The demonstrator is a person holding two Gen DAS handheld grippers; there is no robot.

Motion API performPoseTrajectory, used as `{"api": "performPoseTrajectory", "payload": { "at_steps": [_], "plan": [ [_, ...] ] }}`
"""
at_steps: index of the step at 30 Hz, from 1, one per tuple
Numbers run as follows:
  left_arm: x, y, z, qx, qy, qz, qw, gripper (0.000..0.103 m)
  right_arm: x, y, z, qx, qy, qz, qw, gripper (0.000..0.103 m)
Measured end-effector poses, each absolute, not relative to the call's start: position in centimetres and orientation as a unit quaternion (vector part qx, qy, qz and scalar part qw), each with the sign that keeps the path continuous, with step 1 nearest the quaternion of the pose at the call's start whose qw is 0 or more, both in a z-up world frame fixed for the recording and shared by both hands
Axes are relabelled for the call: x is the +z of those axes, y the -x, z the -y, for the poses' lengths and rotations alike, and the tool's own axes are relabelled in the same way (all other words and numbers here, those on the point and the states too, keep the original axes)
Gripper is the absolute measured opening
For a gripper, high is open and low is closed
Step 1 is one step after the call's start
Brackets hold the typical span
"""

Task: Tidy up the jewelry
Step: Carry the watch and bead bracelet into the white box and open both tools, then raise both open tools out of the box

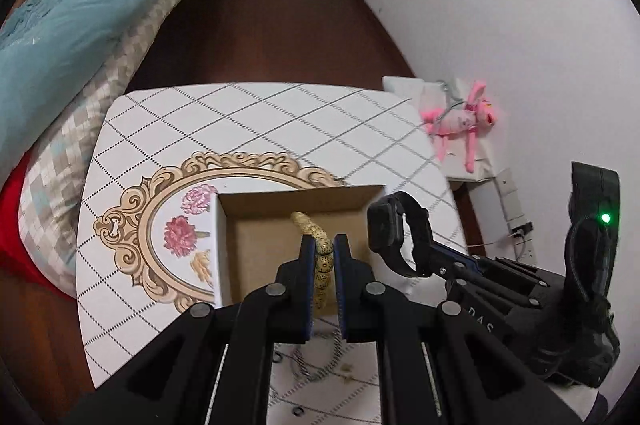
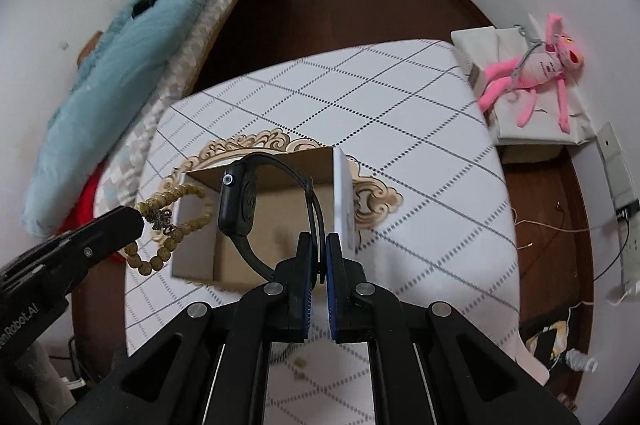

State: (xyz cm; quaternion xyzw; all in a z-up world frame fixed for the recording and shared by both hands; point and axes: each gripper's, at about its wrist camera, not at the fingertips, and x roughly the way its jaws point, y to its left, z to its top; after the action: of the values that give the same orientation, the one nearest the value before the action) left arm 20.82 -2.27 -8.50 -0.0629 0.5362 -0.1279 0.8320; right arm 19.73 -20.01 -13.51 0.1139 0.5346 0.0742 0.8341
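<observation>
Left gripper (image 1: 324,245): closed down on a beaded bracelet (image 1: 320,253) of tan, speckled beads. The strand runs between the two blue-faced fingers, with a short length arching forward beyond the tips and the rest hanging back toward the gripper body. In the right wrist view the same bracelet (image 2: 172,221) shows as a full loop dangling from the left gripper's tip (image 2: 136,221), with a small dark charm on it, held in the air just outside the left wall of the cardboard box (image 2: 260,225).

Right gripper (image 2: 319,245): fingers nearly together, clamped on the strap of a black smartwatch (image 2: 238,201). The strap rises from between the pads and curves over to the watch body, which hangs forward and left of the fingertips, above the box's open interior. In the left wrist view the watch (image 1: 390,233) sits at the box's right wall, clear of the bracelet.

The box (image 1: 280,225) is open-topped, brown inside, white on its outer walls. It stands on a table (image 1: 240,121) covered in a white cloth with a dotted diamond grid and an ornate oval frame print with flowers. Whether either item touches the box cannot be told.

A pink plush toy (image 2: 536,73) lies on a white stand beside the table.
</observation>
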Motion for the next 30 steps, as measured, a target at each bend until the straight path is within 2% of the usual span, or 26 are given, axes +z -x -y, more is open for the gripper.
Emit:
{"api": "performPoseTrajectory", "payload": {
  "at_steps": [7, 10, 11, 12, 13, 14, 15, 16, 18, 19, 20, 21, 26, 30],
  "plan": [
    [-10.6, -23.7, 0.6, -0.082, 0.054, -0.564, 0.82, 0.008, -16.2, -23.0, 17.2, 0.073, -0.075, -0.563, 0.82, 0.007],
    [-11.2, -24.4, -0.1, -0.057, 0.042, -0.576, 0.815, 0.016, -17.5, -24.4, 16.2, 0.076, -0.064, -0.586, 0.804, 0.011],
    [-11.4, -24.5, -0.4, -0.048, 0.04, -0.577, 0.814, 0.023, -17.6, -24.7, 16.0, 0.077, -0.066, -0.59, 0.801, 0.022],
    [-11.4, -24.4, -0.8, -0.041, 0.041, -0.576, 0.815, 0.034, -17.6, -25.0, 15.9, 0.075, -0.064, -0.59, 0.801, 0.031],
    [-11.4, -24.4, -1.2, -0.032, 0.042, -0.573, 0.818, 0.042, -17.4, -25.0, 15.9, 0.073, -0.064, -0.586, 0.805, 0.044],
    [-11.3, -24.2, -1.5, -0.023, 0.039, -0.568, 0.822, 0.06, -17.0, -24.9, 16.0, 0.073, -0.066, -0.58, 0.808, 0.048],
    [-11.2, -24.0, -1.7, -0.014, 0.035, -0.561, 0.827, 0.072, -16.7, -24.7, 16.0, 0.073, -0.064, -0.576, 0.812, 0.049],
    [-11.2, -23.7, -2.1, 0.002, 0.026, -0.55, 0.834, 0.074, -16.4, -24.6, 16.0, 0.069, -0.059, -0.572, 0.815, 0.052],
    [-11.4, -22.9, -2.3, 0.02, 0.01, -0.539, 0.842, 0.076, -15.9, -24.2, 16.0, 0.062, -0.049, -0.568, 0.82, 0.068],
    [-11.7, -22.6, -2.4, 0.026, 0.006, -0.535, 0.844, 0.079, -15.8, -23.9, 16.1, 0.055, -0.042, -0.565, 0.822, 0.082],
    [-11.9, -22.3, -2.6, 0.028, 0.005, -0.531, 0.847, 0.094, -15.8, -23.6, 16.2, 0.048, -0.035, -0.564, 0.824, 0.091],
    [-12.2, -21.9, -2.6, 0.027, 0.006, -0.529, 0.848, 0.103, -15.9, -23.1, 16.2, 0.033, -0.021, -0.562, 0.826, 0.093],
    [-14.2, -20.5, -2.2, 0.023, -0.004, -0.542, 0.84, 0.103, -17.0, -21.6, 16.7, 0.006, 0.002, -0.561, 0.828, 0.1],
    [-14.4, -19.7, -1.9, 0.029, -0.01, -0.542, 0.84, 0.103, -17.4, -21.0, 17.0, 0.0, 0.004, -0.56, 0.828, 0.1]
  ]
}}
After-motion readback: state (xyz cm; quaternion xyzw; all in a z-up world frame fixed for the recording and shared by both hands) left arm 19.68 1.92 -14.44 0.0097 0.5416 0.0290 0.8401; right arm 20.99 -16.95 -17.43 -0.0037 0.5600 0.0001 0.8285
